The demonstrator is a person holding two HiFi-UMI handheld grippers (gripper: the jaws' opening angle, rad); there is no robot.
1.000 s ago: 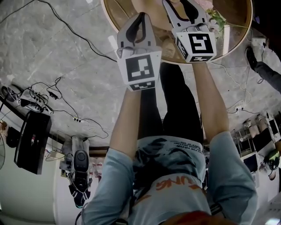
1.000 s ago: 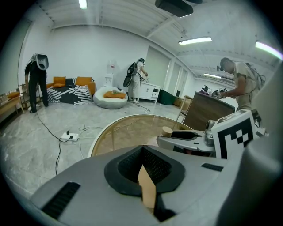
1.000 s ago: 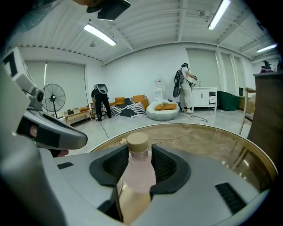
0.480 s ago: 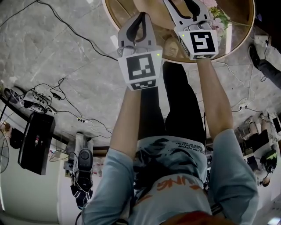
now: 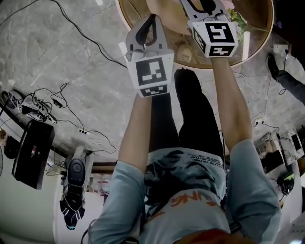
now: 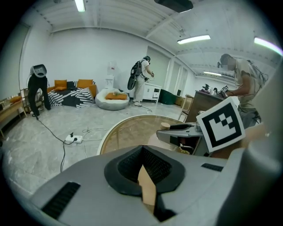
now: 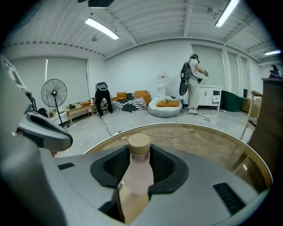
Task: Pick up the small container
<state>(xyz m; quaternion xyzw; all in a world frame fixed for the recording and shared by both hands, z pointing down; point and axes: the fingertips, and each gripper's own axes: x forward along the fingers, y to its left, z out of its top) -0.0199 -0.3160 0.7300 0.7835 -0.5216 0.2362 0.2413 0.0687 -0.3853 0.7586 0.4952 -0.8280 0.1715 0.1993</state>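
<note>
A small pink bottle point(image 7: 135, 174) with a cork cap stands between the jaws of my right gripper point(image 7: 138, 152) over the round wooden table point(image 7: 199, 141). The jaws are closing round it, with dark pads on either side of its neck. In the head view the right gripper point(image 5: 205, 5) reaches over the table point(image 5: 128, 9) at the top edge, and the bottle is hidden there. My left gripper point(image 5: 152, 18) hovers at the table's near rim, to the left. Its jaws point(image 6: 141, 150) meet at the tips with nothing held. The bottle's cap point(image 6: 166, 126) shows past the right gripper point(image 6: 179, 132).
A small tan object point(image 5: 185, 52) and some flowers point(image 5: 233, 16) are on the table. Cables, a power strip point(image 5: 28, 112) and a black box point(image 5: 31, 152) lie on the floor to the left. A person in white point(image 7: 192, 84) stands far off; a fan point(image 7: 54, 95) stands at left.
My right gripper has moved farther out over the table, toward the top of the head view. The left gripper has stayed almost where it was.
</note>
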